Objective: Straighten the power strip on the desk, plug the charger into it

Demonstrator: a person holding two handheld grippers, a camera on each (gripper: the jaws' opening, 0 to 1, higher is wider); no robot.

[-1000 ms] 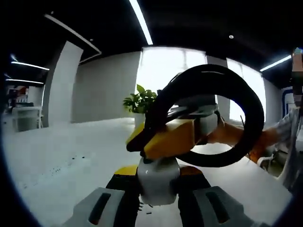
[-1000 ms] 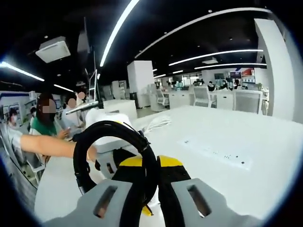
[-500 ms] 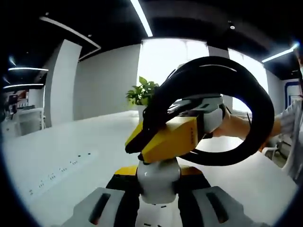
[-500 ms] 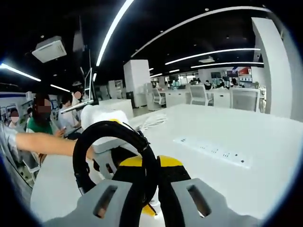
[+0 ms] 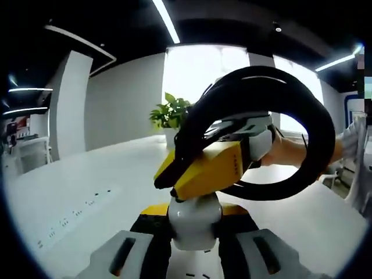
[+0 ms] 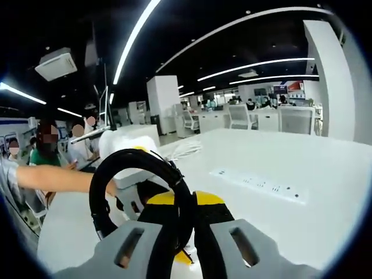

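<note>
The left tool [image 5: 192,256] is clenched on the white body of the charger [image 5: 195,220], while the right tool [image 6: 185,247] is closed on the black cable [image 6: 139,160] that loops up from between its jaws; in the left gripper view the right tool [image 5: 212,165] crosses just above the charger with the same cable [image 5: 314,125] arching in a stiff coil around it. The charger looks like a light, rigid, smooth-sided block, so a squeeze across its flat flanks, as now, seems the sound hold, leaving the pin end free. The cable looks thick and springy; it will likely tug at the charger if let go carelessly, and is best gripped near the charger end. The power strip [image 6: 260,185] lies flat on the white counter [image 6: 325,209], well apart from the right tool, and shows as a pale bar [image 5: 72,214] in the left gripper view, though its sockets are too small to read there. A potted plant [image 5: 170,116] stands at the counter's far end, its pot hidden behind the cable.
</note>
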